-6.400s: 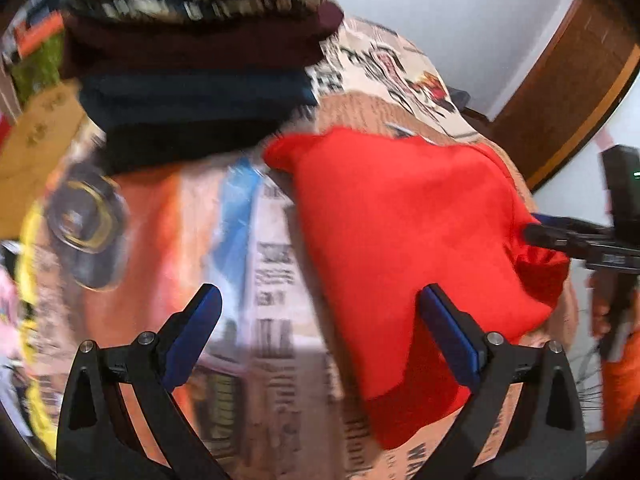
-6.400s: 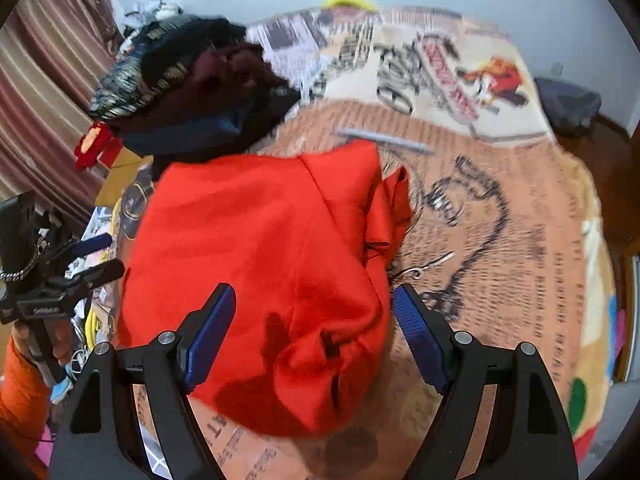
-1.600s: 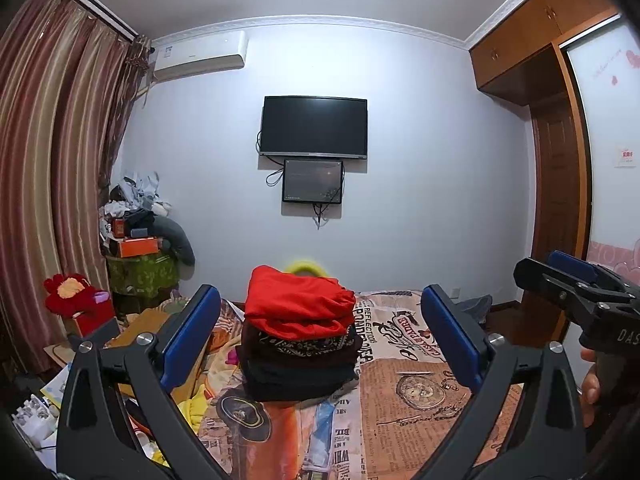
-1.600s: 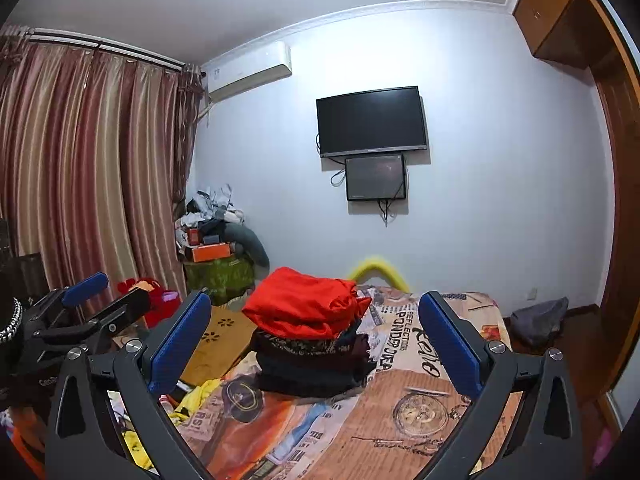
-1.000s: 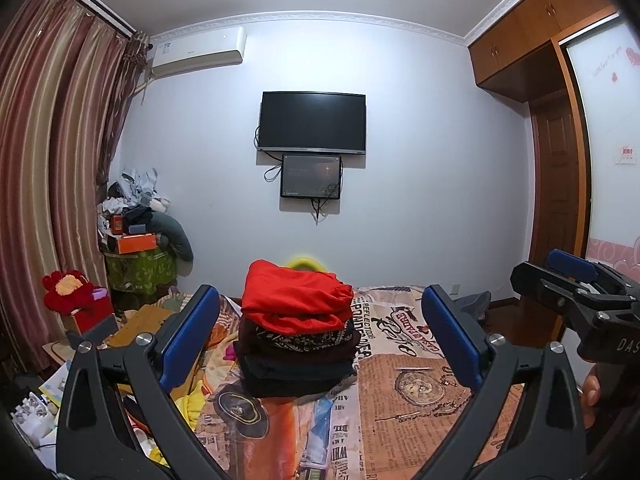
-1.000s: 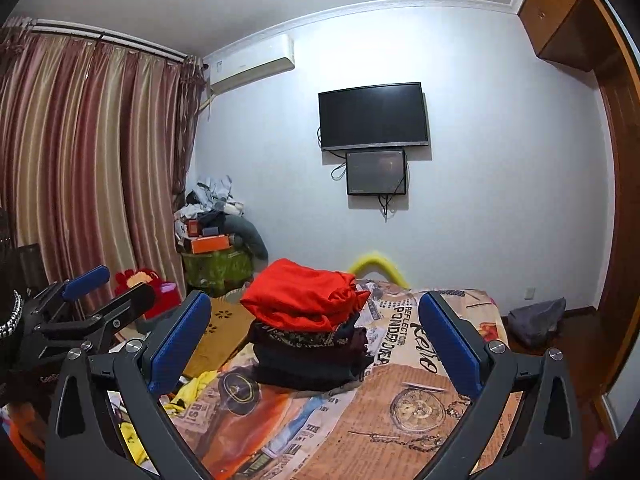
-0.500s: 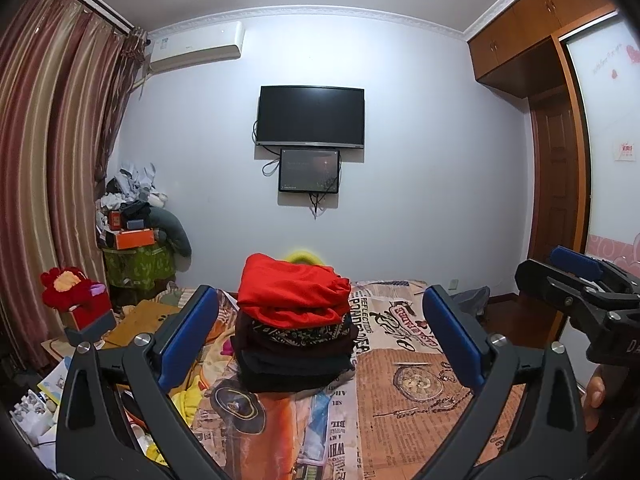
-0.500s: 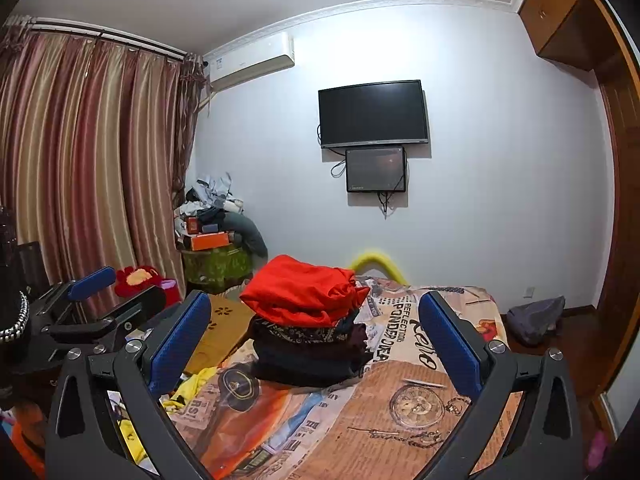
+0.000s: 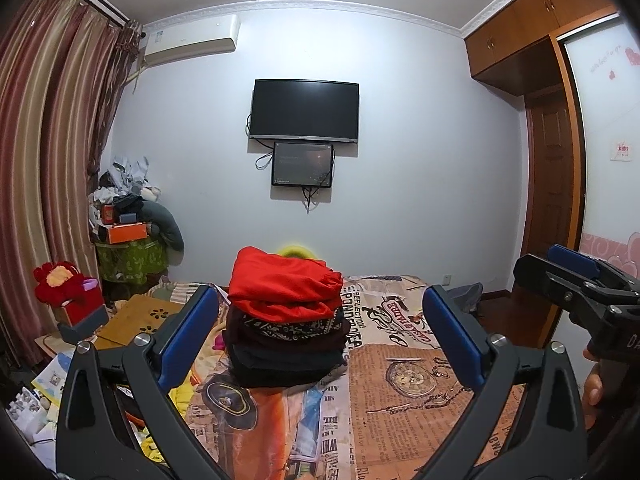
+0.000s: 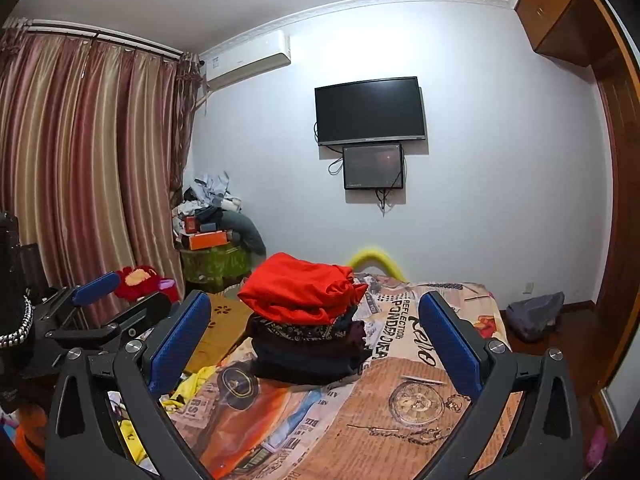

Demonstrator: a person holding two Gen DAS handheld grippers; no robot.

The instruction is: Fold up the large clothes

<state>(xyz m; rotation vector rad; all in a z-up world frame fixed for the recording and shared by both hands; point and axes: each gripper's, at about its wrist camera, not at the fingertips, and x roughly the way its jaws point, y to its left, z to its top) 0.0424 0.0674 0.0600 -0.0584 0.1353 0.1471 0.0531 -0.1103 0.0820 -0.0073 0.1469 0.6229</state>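
Note:
A folded red garment (image 9: 286, 286) lies on top of a stack of dark folded clothes (image 9: 284, 350) on the bed; the garment (image 10: 300, 294) and stack (image 10: 308, 350) also show in the right wrist view. My left gripper (image 9: 320, 336) is open and empty, held back from the stack and raised above the bed. My right gripper (image 10: 314, 338) is open and empty, likewise held back. In the left wrist view the right gripper (image 9: 580, 280) shows at the right edge; in the right wrist view the left gripper (image 10: 108, 304) shows at the left.
The bed has a newspaper-print cover (image 9: 400, 400). A TV (image 9: 304, 110) and a small screen hang on the far wall. Curtains (image 10: 80, 168), a cluttered green stand (image 9: 128, 254) and a red plush toy (image 9: 60, 280) are on the left. A wooden wardrobe (image 9: 548, 184) stands right.
Earlier both grippers were low over the red garment on the bed. Now it lies on the stack and both grippers are drawn back. In the last second the view barely shifts.

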